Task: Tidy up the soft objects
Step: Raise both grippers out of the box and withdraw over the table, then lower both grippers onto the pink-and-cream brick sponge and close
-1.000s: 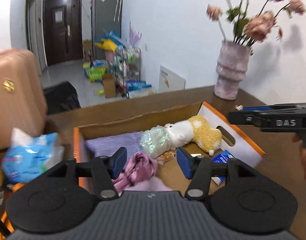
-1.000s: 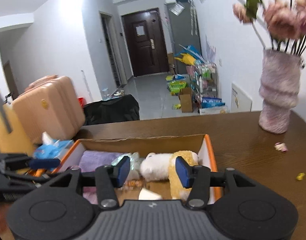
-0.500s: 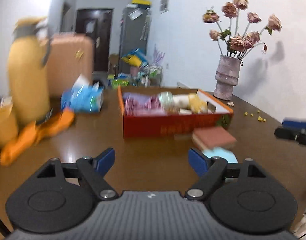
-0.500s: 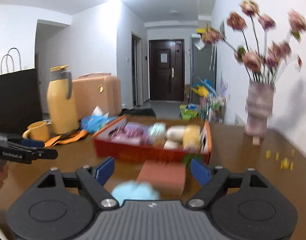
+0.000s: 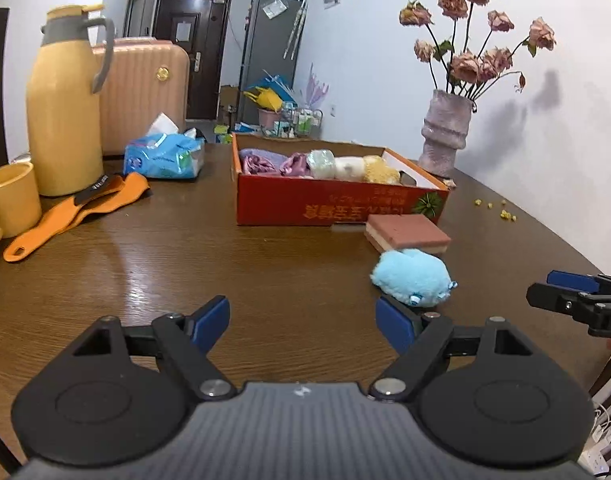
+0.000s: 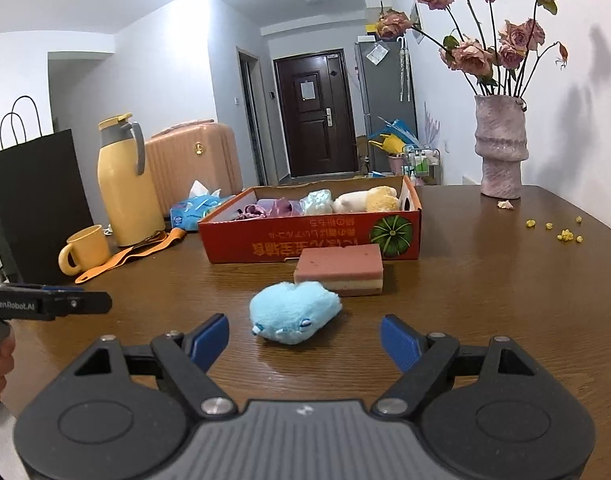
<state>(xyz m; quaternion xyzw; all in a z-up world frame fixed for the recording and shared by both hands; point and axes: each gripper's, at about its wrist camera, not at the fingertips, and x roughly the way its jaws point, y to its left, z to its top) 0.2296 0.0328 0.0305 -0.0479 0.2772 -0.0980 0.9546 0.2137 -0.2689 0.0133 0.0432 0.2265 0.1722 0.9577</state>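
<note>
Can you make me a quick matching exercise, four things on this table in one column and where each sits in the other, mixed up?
Things:
1. blue plush toy
2. pink sponge
3. yellow mug
4. vase

Places:
A. against the red box's front
B. far right corner
C. nearest the right gripper
D. beside the yellow jug

Pairs: 1-C, 2-A, 3-D, 4-B

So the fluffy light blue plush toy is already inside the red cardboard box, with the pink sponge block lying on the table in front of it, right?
Not quite. The fluffy light blue plush toy is not in the red cardboard box; it lies on the wooden table, in front of the pink sponge block. The right wrist view shows this.
</note>
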